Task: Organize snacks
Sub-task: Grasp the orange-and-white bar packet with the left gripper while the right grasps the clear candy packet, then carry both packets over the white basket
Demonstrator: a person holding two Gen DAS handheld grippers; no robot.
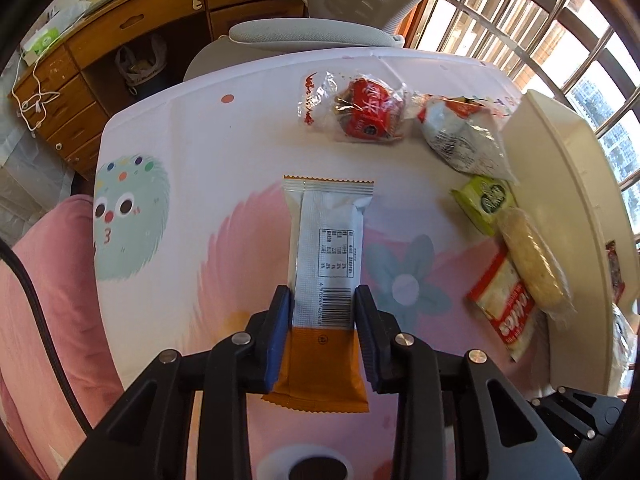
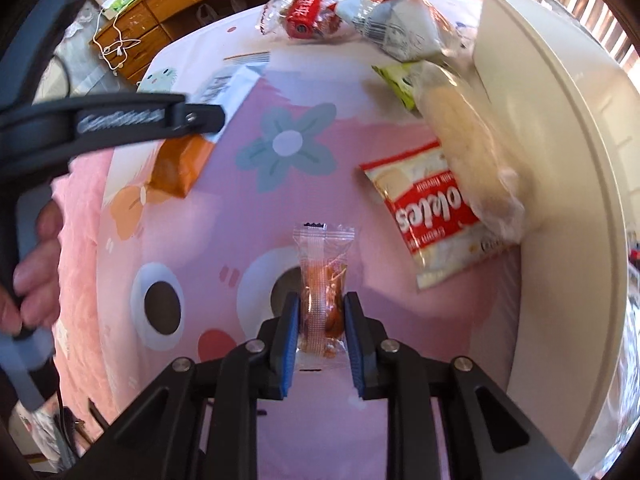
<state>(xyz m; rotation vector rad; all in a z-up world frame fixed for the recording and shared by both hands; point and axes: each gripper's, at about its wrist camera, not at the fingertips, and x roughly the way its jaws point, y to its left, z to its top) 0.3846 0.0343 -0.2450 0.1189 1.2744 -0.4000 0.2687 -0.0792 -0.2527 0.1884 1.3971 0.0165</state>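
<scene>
Left gripper (image 1: 322, 300) clamped on a flat silver-and-orange foil bar (image 1: 326, 264), blue ribbed pads (image 1: 280, 332) pressing both long sides, crimped end pointing toward the far edge of the table (image 1: 192, 152). Right gripper (image 2: 320, 312) closed narrowly on a small clear crinkly sachet (image 2: 324, 280) with orange-brown contents, over the near part of the glossy cartoon-print cloth. Along the right edge, touching the smooth cream tray (image 2: 560, 160): a pale oblong roll (image 2: 468, 136) in clear film lying over a red-and-white cookie pack (image 2: 432, 220), and a green packet (image 1: 486, 204) beside it. Near the far edge, a red wrapped cake (image 1: 368, 112) beside a puffy grey bag (image 1: 464, 140).
</scene>
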